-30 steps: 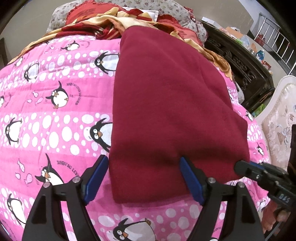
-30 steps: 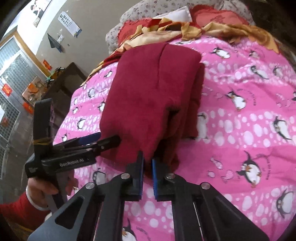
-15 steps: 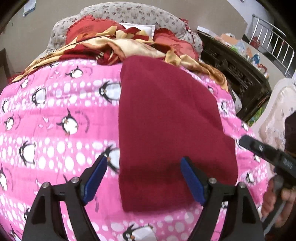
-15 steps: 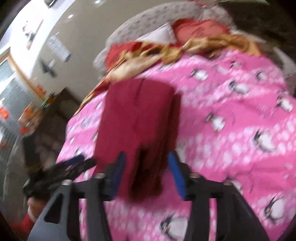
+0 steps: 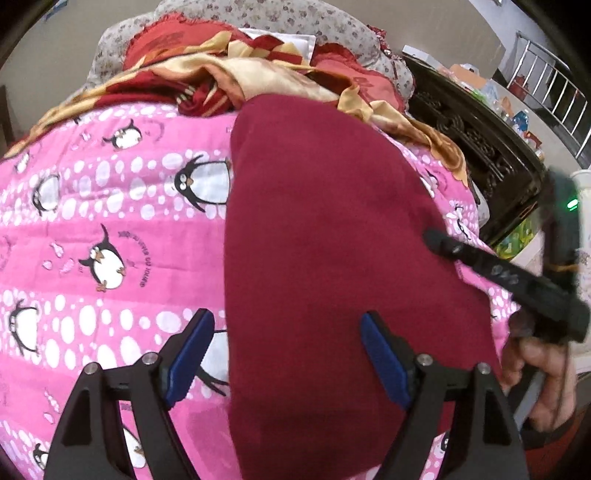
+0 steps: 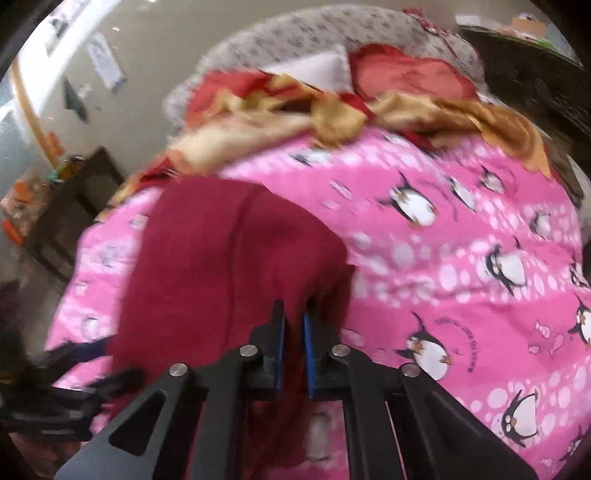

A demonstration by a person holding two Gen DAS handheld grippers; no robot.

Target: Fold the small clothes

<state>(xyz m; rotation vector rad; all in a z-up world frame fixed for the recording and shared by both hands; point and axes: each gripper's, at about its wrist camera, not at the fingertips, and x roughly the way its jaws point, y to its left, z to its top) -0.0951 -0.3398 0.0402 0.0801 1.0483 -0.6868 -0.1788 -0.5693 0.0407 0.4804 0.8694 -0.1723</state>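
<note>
Left gripper (image 5: 286,354): jaws wide apart, nothing between them; the folded maroon garment (image 5: 332,266) lies below, its near left edge between the two blue pads (image 5: 384,363). Right gripper (image 6: 293,343): jaws narrow, pinching the garment's near edge (image 6: 236,266), cloth rising into the gap. The garment rests on the pink penguin quilt (image 5: 110,221). Beyond it lie a rumpled red-and-gold blanket (image 5: 258,74) and floral pillow (image 5: 295,18). Only the left view shows the hand (image 5: 535,369) holding the right gripper; the right view is blurred.
</note>
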